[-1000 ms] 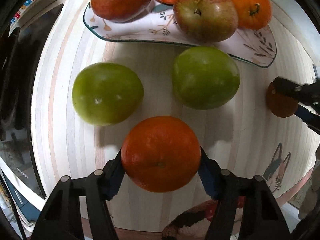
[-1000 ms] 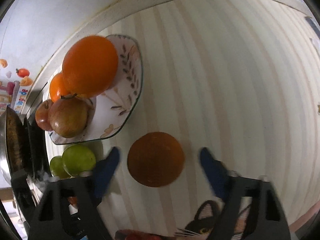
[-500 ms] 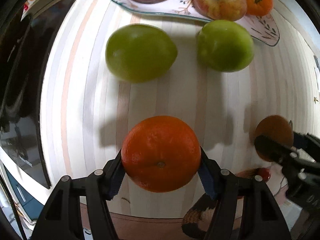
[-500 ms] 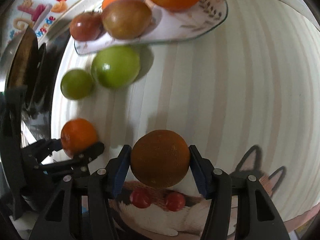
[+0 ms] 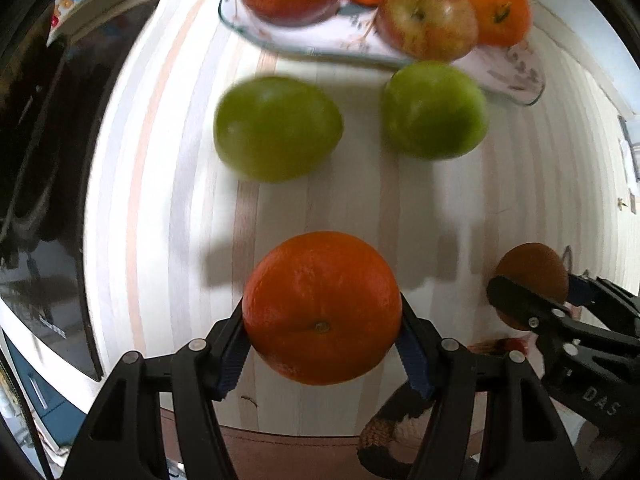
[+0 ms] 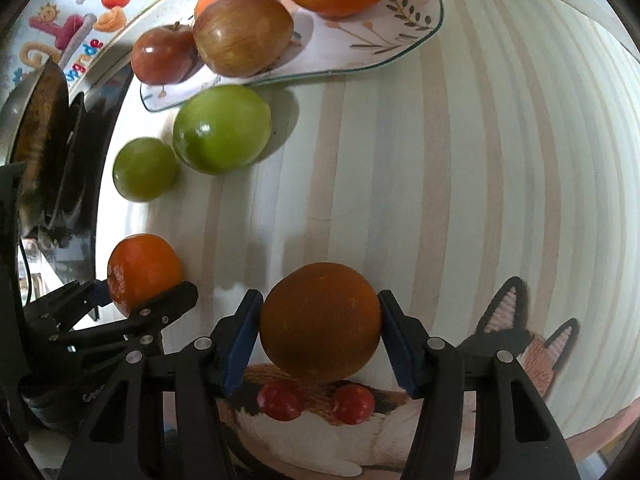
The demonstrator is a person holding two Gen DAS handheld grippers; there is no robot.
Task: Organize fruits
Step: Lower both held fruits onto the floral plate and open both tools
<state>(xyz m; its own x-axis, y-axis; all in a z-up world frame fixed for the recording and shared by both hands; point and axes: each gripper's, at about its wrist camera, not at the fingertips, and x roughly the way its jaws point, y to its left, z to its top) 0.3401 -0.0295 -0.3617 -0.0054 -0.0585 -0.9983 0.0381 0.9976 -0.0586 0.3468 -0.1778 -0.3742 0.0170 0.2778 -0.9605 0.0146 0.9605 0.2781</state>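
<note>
The left tool (image 5: 322, 340) is closed on a bright orange (image 5: 322, 307), with one blue pad pressed on each side of the fruit at its widest part. I think this is why the fruit sits firmly and does not roll. The right tool (image 6: 320, 336) grips a darker, brownish orange (image 6: 320, 322) in the same way. Both fruits are at the near edge of the striped worktop (image 6: 460, 168), and the shadows under them suggest that they are lifted, though this is not certain.

At the far side lies a flowered plate (image 6: 400, 28). It already carries two red apples and two oranges, so it seems to be the place where the fruit is collected. The free part of the plate is at its right end, and the held oranges would probably fit there.

Two green apples (image 5: 278, 128) (image 5: 434, 110) rest on the worktop just beside the near rim of the plate, between the tools and the plate. They are not yet sorted. Because they stand in the way, the held oranges should pass above them, otherwise a push could make them roll.

Below the right tool, two small red tomatoes (image 6: 280, 400) lie on a cat-picture mat (image 6: 520, 360).
</note>
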